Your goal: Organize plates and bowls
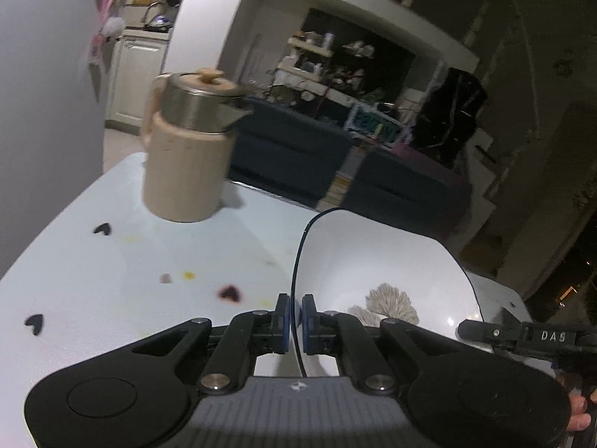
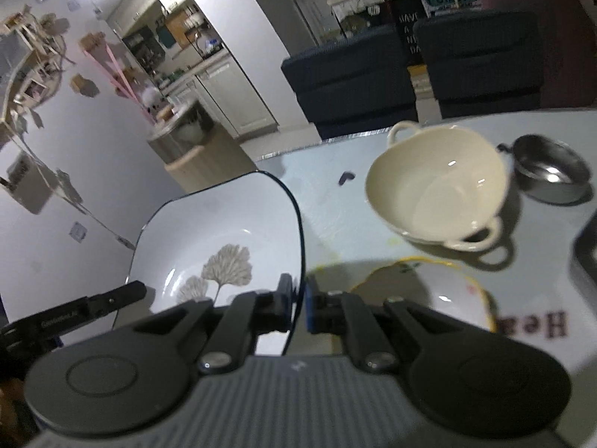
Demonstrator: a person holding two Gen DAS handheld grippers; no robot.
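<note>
A white square bowl with a dark rim and a tan leaf print [image 1: 384, 272] [image 2: 220, 239] is held up above the table by both grippers. My left gripper [image 1: 295, 321] is shut on its left rim. My right gripper [image 2: 298, 304] is shut on its right rim; its black tip also shows in the left wrist view [image 1: 481, 330]. A cream two-handled bowl [image 2: 440, 186] stands on the table to the right. A small dark metal bowl [image 2: 550, 173] sits beyond it. A yellow-rimmed plate [image 2: 444, 287] lies under the right gripper.
A beige jug with a steel top [image 1: 190, 149] stands at the table's far left. The pale table [image 1: 112, 268] has heart prints and stains. A dark object [image 2: 587, 250] lies at the right edge. Dark sofas [image 2: 354, 82] stand beyond the table.
</note>
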